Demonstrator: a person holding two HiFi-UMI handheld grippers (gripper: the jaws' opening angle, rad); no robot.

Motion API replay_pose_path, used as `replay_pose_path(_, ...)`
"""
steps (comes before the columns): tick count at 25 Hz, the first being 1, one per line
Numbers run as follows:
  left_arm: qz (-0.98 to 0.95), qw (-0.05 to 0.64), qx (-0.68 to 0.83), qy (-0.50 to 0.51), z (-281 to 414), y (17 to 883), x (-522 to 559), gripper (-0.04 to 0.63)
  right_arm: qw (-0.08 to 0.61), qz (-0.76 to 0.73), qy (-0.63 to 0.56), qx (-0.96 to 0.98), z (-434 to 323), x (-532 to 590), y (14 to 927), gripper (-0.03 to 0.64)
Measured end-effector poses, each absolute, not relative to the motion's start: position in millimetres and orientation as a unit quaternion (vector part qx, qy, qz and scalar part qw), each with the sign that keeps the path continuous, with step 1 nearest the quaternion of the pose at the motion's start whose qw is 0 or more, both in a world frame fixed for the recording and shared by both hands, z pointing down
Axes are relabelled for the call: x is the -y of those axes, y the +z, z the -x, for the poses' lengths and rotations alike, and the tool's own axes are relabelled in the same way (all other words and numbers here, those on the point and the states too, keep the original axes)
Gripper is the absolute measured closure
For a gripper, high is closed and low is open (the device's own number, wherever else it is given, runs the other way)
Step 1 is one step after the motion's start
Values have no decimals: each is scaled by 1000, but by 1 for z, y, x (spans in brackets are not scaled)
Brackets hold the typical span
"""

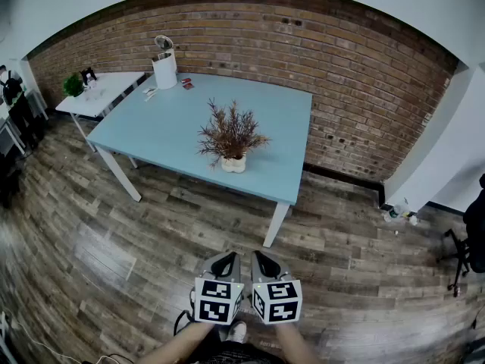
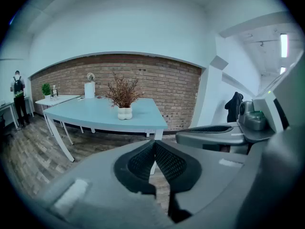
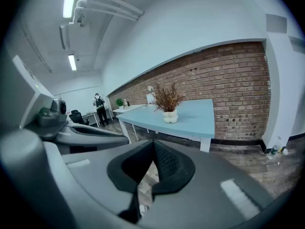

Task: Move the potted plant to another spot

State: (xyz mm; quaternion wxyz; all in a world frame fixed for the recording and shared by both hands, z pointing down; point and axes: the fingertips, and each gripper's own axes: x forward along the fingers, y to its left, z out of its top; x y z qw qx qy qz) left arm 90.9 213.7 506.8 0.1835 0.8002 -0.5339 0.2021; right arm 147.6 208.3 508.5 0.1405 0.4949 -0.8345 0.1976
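The potted plant, dry brown sprigs in a small white lumpy pot, stands on the light blue table near its front right part. It also shows in the left gripper view and the right gripper view, far ahead. My left gripper and right gripper are held side by side low over the wooden floor, well short of the table. Both have their jaws together with nothing between them.
A white jug-like container and small items sit at the table's far edge by the brick wall. A white side table with a green plant stands at the left. A person stands far left; bottles lie by the right wall.
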Motion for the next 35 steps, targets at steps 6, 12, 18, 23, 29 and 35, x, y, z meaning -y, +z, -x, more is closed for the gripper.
replay_pose_path(6,-801,173,535,206,-98,498,-215,594,126,-495,206,835,-152,-213,505,611)
replay_pose_path(12,-801,175,534,204,-98,500,-210,594,130,-493,196,838,-151,-209,506,611)
replay_pose_path(18,-805,185,530,191,-94,508,-200,595,137,-495,191,836,-146,-197,512,611)
replay_pose_path(23,-805,194,527,191,-86,518,-186,594,146,-498,190,833,-141,-183,518,611)
replay_pose_path(29,-803,195,530,190,-67,522,-157,594,155,-497,193,832,-124,-156,529,611)
replay_pose_path(35,-802,208,529,183,-49,530,-123,594,161,-503,187,828,-108,-118,536,606)
